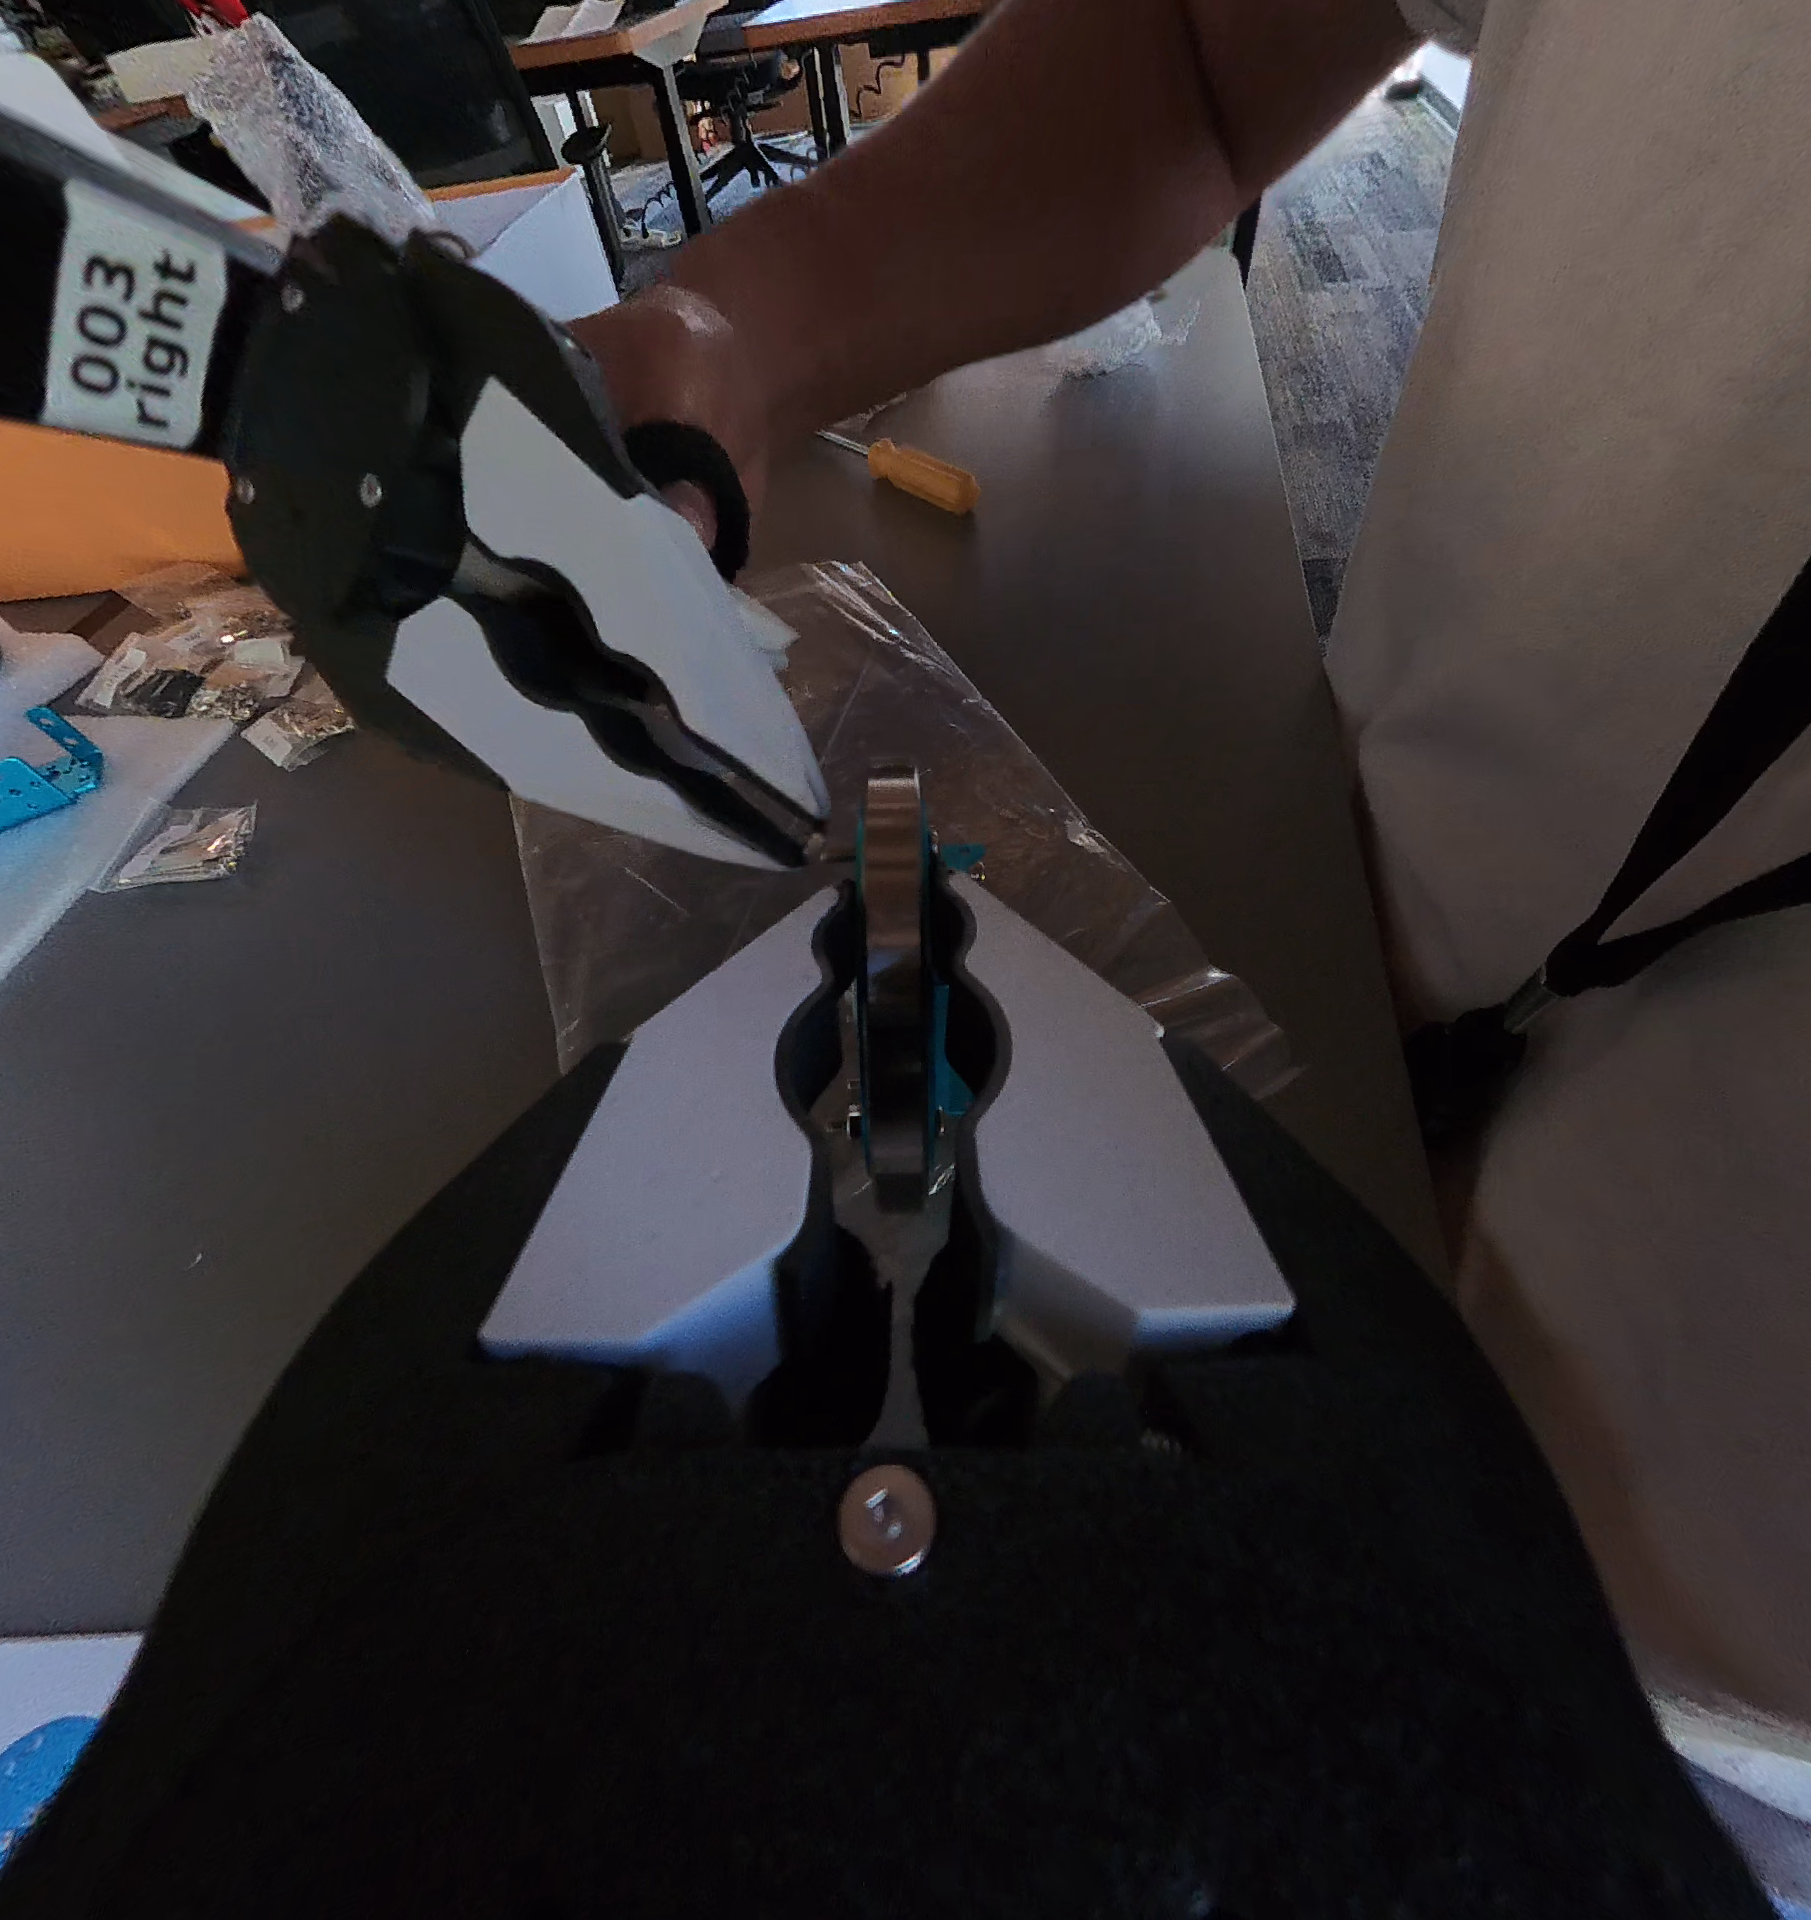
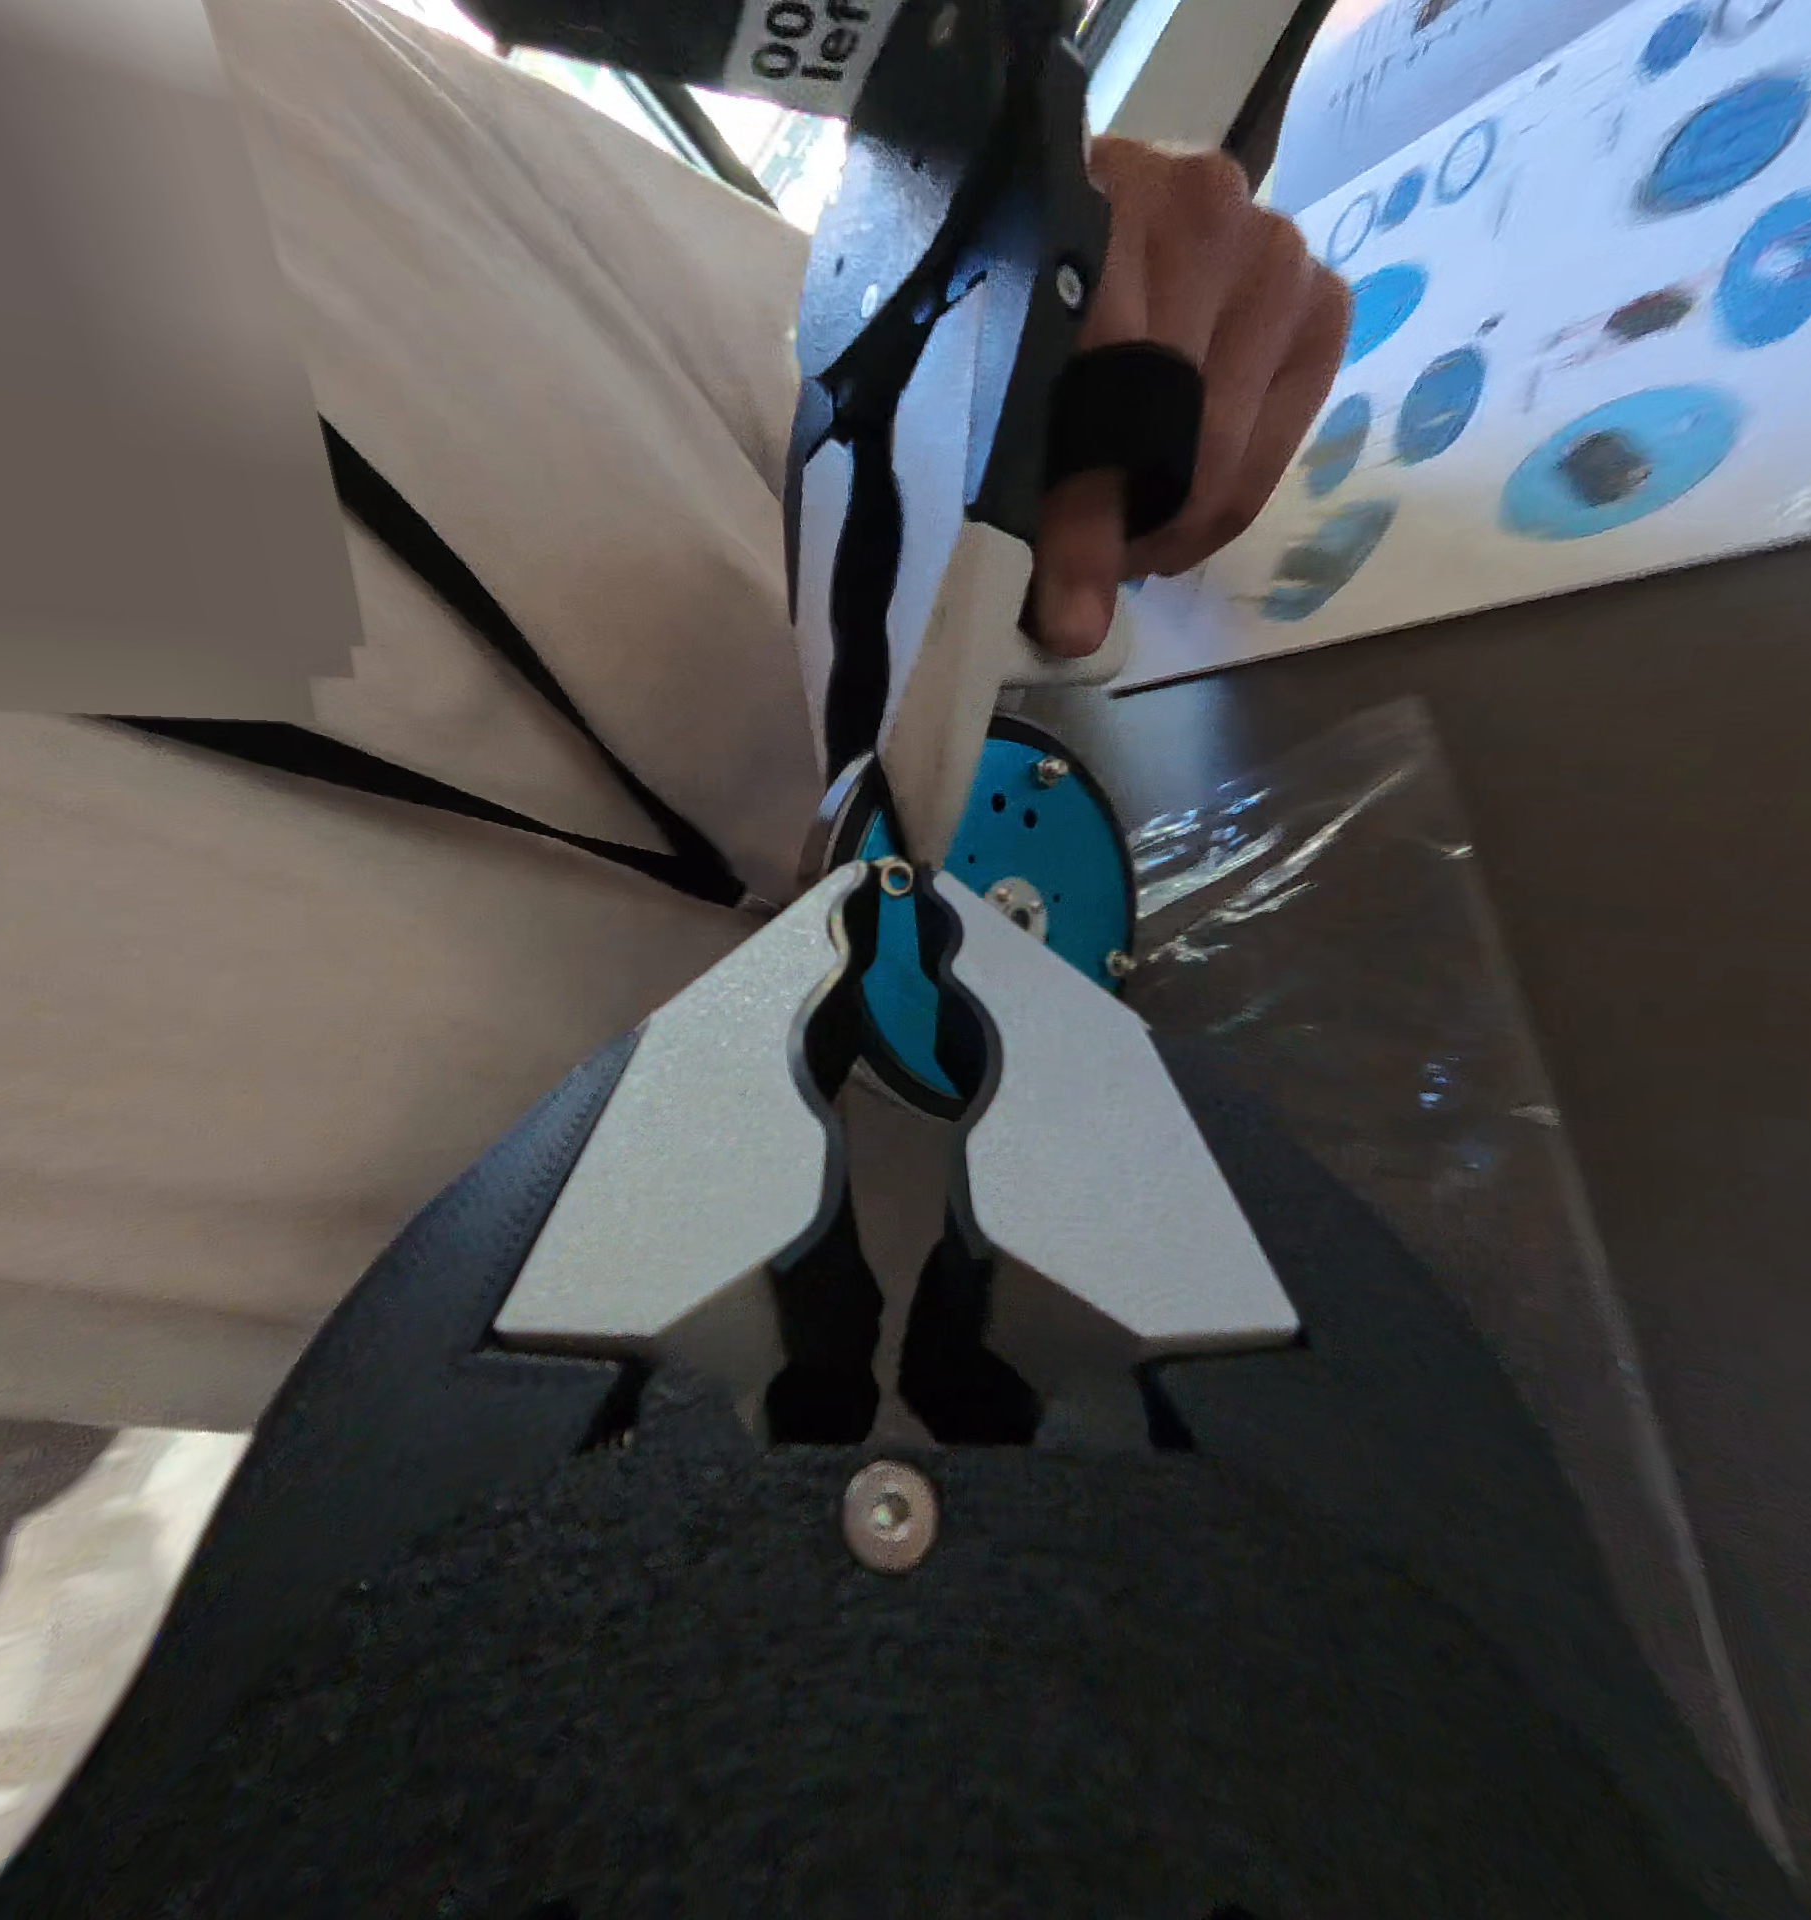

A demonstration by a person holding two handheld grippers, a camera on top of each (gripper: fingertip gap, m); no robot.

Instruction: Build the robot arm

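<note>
My left gripper point(image 1: 893, 885) is shut on a round blue disc assembly point(image 1: 888, 831) with a grey wheel on it, seen edge-on and held upright above a clear plastic bag point(image 1: 963, 707). In the right wrist view the left gripper point(image 2: 883, 774) comes down from above onto the blue disc point(image 2: 1041, 868), whose face shows small holes and brass screws. My right gripper point(image 2: 896, 875) is shut on a small brass nut point(image 2: 894, 878) and presses it against the disc's face near the rim. In the left wrist view the right gripper point(image 1: 816, 834) comes in from the upper left, its tips touching the disc.
A yellow-handled screwdriver point(image 1: 924, 474) lies on the dark table point(image 1: 1140, 582). Small bags of hardware point(image 1: 205, 675), a blue bracket point(image 1: 18, 790) and an orange box point(image 1: 70, 499) are at the left. A printed sheet with blue disc pictures point(image 2: 1607, 312) is at the right. The person's beige clothing point(image 1: 1607, 623) is close by. My left and right fingertips are right by each other.
</note>
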